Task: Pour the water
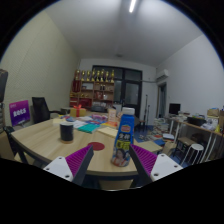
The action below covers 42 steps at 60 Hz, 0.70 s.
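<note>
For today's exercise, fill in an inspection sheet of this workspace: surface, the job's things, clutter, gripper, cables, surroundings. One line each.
Surface: wooden table, crowded toward its far side.
Job's things: blue bottle upright just ahead of the fingers; dark cup farther off to one side.
Clutter: papers and small coloured items beyond the bottle.
Gripper: gripper open, nothing between the fingers.
Cables: nothing seen.
Surroundings: shelving at the back wall, desk with stools to the side, purple sign.

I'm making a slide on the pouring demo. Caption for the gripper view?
Open gripper facing a blue bottle just ahead of its fingers on a cluttered table, dark cup farther off.
</note>
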Tool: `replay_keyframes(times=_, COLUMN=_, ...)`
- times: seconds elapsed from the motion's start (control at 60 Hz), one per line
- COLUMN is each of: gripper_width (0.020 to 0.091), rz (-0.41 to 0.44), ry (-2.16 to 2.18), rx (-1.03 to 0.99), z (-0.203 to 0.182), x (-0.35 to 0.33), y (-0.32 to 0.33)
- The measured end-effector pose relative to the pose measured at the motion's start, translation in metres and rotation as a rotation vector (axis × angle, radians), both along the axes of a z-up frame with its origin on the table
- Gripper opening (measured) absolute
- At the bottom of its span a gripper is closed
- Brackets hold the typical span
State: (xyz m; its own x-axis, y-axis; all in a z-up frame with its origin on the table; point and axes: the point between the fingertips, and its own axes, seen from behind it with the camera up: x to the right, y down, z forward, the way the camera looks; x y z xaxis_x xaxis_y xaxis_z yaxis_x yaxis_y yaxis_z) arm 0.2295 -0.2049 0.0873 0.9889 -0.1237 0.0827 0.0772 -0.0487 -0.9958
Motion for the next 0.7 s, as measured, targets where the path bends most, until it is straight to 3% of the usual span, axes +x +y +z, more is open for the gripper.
replay_keyframes(times=0.15, gripper_width=0.0836, rz=-0.085, ry=0.026, rx=-0.007, z=-0.012, x=0.046, y=0.056)
replay_keyframes(times=0.233, gripper_width=0.0827, rz=-0.093, ry=0.066, rx=-0.014, z=-0.025, x=0.032, y=0.092)
replay_keyframes(times=0.4, gripper_width=0.0822, rz=-0.105, ry=0.066, rx=-0.003, z=-0.028, x=0.064, y=0.139)
replay_keyframes(times=0.467, gripper_width=0.0613, rz=-0.103, ry=0.084, rx=0.001, z=-0.029, x=0.072, y=0.138)
replay_keyframes(times=0.7, gripper_width=0.0550, rz=-0.159, ry=0.090, rx=0.019, z=-0.026, x=0.066, y=0.146)
